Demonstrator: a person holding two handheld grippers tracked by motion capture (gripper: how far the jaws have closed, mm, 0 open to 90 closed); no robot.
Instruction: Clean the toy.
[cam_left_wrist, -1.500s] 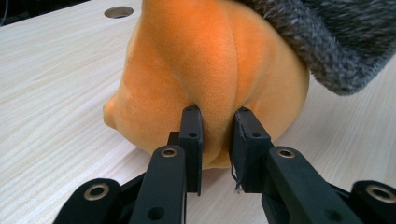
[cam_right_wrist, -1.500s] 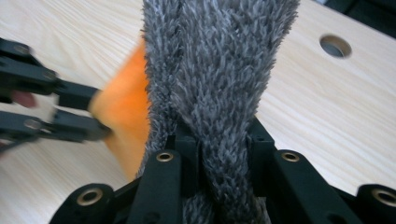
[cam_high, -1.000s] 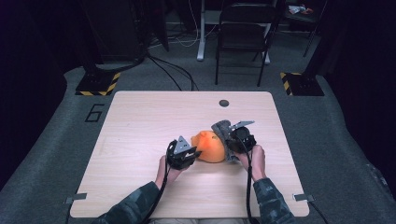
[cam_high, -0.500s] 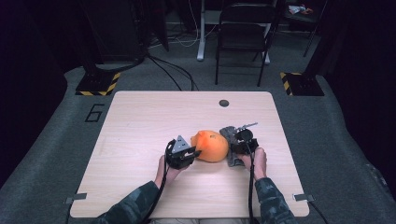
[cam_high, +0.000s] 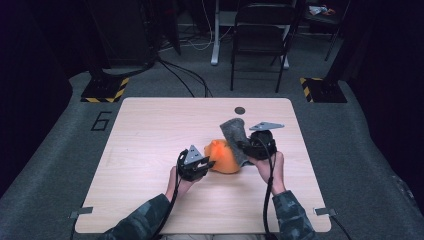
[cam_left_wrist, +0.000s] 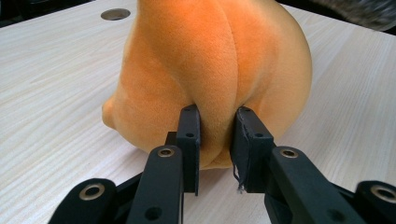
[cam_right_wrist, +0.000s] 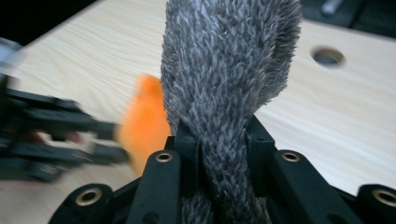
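Nearest us on the tabletop (cam_high: 150, 200), our left claw (cam_high: 202, 165) is pinching a fold of the rounded orange plush toy (cam_high: 223, 156) resting mid-table. Just beyond, our right claw (cam_high: 248, 146) is gripping the shaggy grey fur piece (cam_high: 235, 131) clear of it. We are judging that anchoring the velvety body firmly while pulling the cover up evenly should keep the toy from dragging.

Soft, short-napped velour on the rounded orange plush toy (cam_left_wrist: 210, 70); coarse, shaggy fake fur on the grey plush piece (cam_right_wrist: 224, 79); matt pale wood-grain laminate on the table (cam_high: 150, 130); matt black plastic on the jaws.
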